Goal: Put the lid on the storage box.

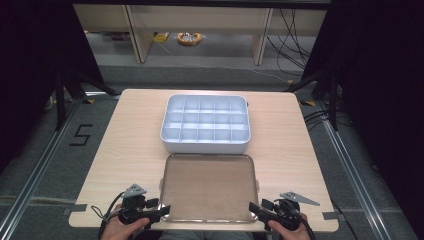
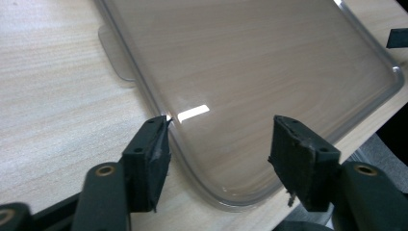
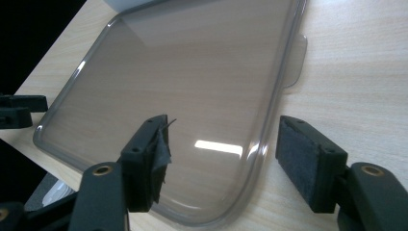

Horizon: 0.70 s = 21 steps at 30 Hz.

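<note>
High view overlooks table; gripper views closely share the lid (image 2: 250, 72).

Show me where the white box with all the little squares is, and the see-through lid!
white box (image 1: 205, 145), high view, on its front wall.
see-through lid (image 1: 210, 187), high view, on the middle of its flat panel.

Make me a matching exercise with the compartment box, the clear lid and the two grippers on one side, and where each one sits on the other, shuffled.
Things:
1. compartment box
2. clear lid
3. left gripper
4. right gripper

Places:
A. at the lid's near right corner
B. flat on the table, nearer the person
C. at the lid's near left corner
D. farther from the person, behind the lid

Pairs: 1-D, 2-B, 3-C, 4-A
</note>
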### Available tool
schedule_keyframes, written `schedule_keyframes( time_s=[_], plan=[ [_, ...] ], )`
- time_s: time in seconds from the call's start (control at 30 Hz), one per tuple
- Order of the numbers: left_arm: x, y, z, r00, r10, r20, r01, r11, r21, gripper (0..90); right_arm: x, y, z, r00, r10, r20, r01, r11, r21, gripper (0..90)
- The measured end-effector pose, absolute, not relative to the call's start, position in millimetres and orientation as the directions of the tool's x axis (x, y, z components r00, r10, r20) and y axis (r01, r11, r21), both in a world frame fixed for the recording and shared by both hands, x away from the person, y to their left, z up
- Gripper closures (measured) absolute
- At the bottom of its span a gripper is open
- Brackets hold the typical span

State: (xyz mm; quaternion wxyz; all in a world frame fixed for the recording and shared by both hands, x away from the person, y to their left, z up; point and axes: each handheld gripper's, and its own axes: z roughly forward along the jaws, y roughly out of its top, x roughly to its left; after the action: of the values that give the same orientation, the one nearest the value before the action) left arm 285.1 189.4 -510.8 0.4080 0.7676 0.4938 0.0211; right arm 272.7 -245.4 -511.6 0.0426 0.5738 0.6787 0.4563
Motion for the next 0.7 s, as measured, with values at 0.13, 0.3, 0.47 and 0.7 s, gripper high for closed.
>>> schedule_keyframes(
  time_s=[0.13, 0.3, 0.47, 0.7],
  plan=[
    [287.5, 187.3, -513.6, 0.492, 0.793, -0.36, 0.742, -0.165, 0.649, 43.3, 276.6, -242.3, -512.4, -0.282, 0.813, 0.51, 0.764, -0.132, 0.632, 39.6],
    [291.5, 185.6, -513.5, 0.487, 0.798, -0.356, 0.739, -0.159, 0.654, 47.5, 285.0, -239.5, -517.6, -0.275, 0.82, 0.502, 0.756, -0.138, 0.64, 38.0],
    [291.2, 187.2, -514.0, 0.488, 0.806, -0.335, 0.735, -0.172, 0.656, 51.0, 282.0, -245.3, -520.2, -0.169, 0.762, 0.626, 0.784, -0.281, 0.553, 46.4],
    [288.3, 186.6, -514.1, 0.497, 0.802, -0.332, 0.725, -0.173, 0.667, 50.3, 275.6, -251.1, -522.6, -0.226, 0.739, 0.634, 0.774, -0.258, 0.578, 64.4]
  ],
)
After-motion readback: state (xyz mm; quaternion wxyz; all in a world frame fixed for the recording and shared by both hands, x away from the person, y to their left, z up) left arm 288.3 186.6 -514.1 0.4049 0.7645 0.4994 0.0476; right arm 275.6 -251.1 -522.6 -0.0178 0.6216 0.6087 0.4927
